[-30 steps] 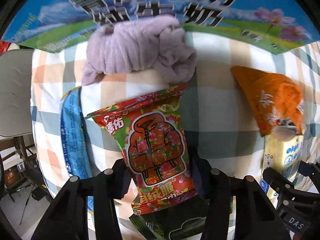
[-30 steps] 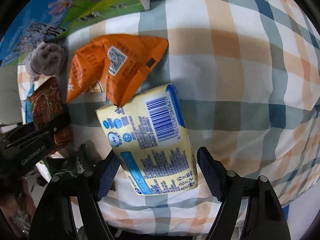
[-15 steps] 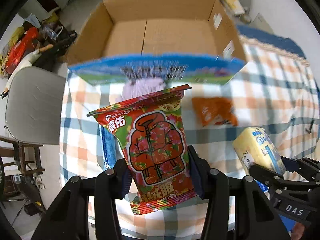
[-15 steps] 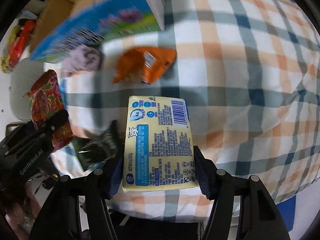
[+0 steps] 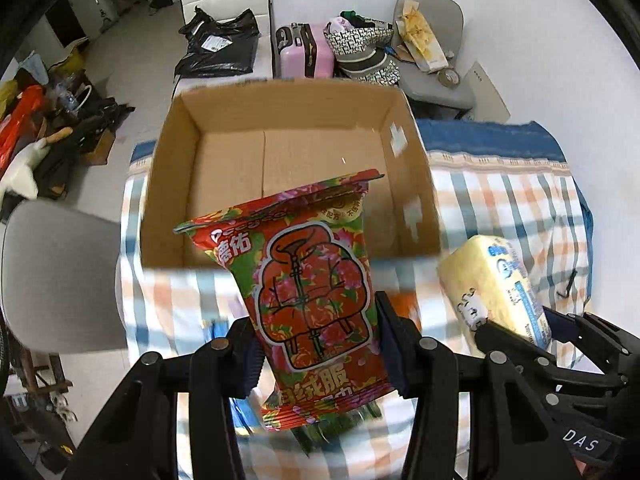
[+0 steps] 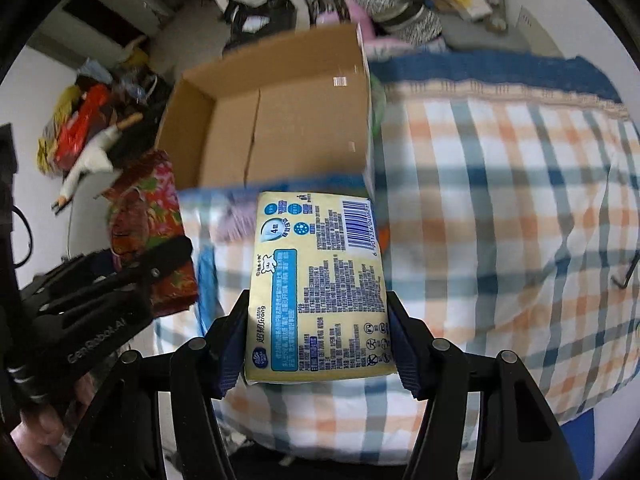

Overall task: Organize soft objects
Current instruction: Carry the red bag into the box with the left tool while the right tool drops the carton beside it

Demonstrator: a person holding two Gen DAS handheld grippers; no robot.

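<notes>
My left gripper [image 5: 318, 344] is shut on a red flowered snack bag [image 5: 308, 280] and holds it high above the checked cloth, in front of the open cardboard box [image 5: 224, 120]. My right gripper [image 6: 316, 340] is shut on a yellow tissue pack [image 6: 320, 288], also lifted, near the box's [image 6: 280, 120] front wall. The tissue pack also shows in the left wrist view [image 5: 492, 284], and the snack bag in the right wrist view [image 6: 152, 224]. A purple cloth [image 6: 234, 220] lies by the box, blurred.
The checked cloth [image 6: 500, 200] covers the table [image 5: 500, 200]. A blue packet [image 6: 206, 280] and a green packet [image 5: 332, 428] lie on it below the grippers. A grey chair [image 5: 56, 272] stands left. Bags, a pink suitcase [image 5: 304, 50] and clutter sit beyond the box.
Both grippers have risen far above the table with their packs, and the box's inside has come into view. The items on the cloth have dropped low and out of sight.
</notes>
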